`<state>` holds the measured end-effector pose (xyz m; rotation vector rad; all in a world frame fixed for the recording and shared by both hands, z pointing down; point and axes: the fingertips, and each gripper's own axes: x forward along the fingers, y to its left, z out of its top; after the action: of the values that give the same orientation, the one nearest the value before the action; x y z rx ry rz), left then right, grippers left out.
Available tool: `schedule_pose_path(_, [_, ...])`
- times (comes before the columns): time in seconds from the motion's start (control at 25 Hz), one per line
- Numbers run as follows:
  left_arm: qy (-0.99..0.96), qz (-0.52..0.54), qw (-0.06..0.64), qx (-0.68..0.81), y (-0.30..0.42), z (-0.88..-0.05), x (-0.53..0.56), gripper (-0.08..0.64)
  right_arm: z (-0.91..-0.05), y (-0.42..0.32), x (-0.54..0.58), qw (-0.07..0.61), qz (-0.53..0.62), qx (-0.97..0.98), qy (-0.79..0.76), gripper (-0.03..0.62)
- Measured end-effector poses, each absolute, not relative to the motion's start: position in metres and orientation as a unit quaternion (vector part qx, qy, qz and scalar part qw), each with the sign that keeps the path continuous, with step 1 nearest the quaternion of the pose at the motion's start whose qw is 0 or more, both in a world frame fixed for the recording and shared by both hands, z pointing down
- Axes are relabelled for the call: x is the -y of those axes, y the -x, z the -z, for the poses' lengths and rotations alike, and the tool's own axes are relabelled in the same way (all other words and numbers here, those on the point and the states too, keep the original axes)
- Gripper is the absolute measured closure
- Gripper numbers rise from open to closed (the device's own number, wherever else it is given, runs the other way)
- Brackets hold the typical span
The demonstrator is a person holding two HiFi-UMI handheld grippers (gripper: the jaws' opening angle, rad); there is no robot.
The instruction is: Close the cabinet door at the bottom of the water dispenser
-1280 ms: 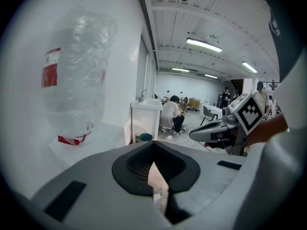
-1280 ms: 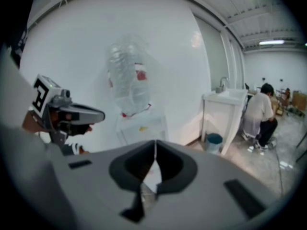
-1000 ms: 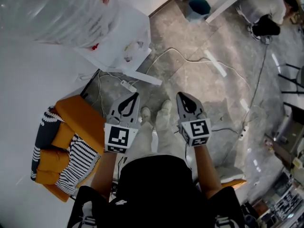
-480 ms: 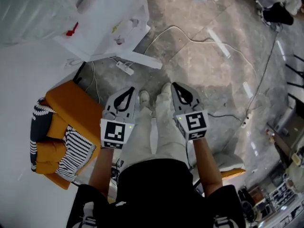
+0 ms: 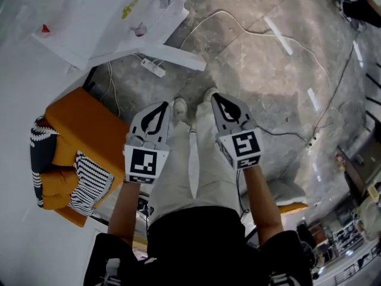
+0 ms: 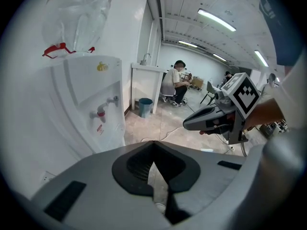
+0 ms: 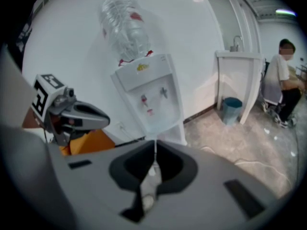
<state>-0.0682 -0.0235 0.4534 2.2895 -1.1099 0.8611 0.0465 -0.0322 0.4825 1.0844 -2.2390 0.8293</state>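
2 smooth grey wedges, left gripper (image 5: 166, 104) and right gripper (image 5: 214, 96), fingers pressed together, before boxy white water dispenser (image 7: 148, 95).

water dispenser (image 7: 144, 75): 1 | taps (image 6: 101, 111): 2 | bottle (image 7: 125, 28): 1 | orange chair (image 5: 89, 127): 1 | bin (image 7: 232, 107): 1 | power strip (image 5: 153, 68): 1 | left gripper (image 5: 162, 107) + right gripper (image 5: 217, 98): 2

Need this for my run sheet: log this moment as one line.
left tool: shut, empty | right tool: shut, empty | water dispenser: ahead, untouched by either tool
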Motion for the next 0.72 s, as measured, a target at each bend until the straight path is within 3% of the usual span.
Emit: schedule_pose_path(0.72, [-0.825,-0.339,0.246,0.38,0.065,-0.531,0.007,0.549,-0.6,-0.047,0.004,0.345,-0.325,0.809,-0.349,0.555])
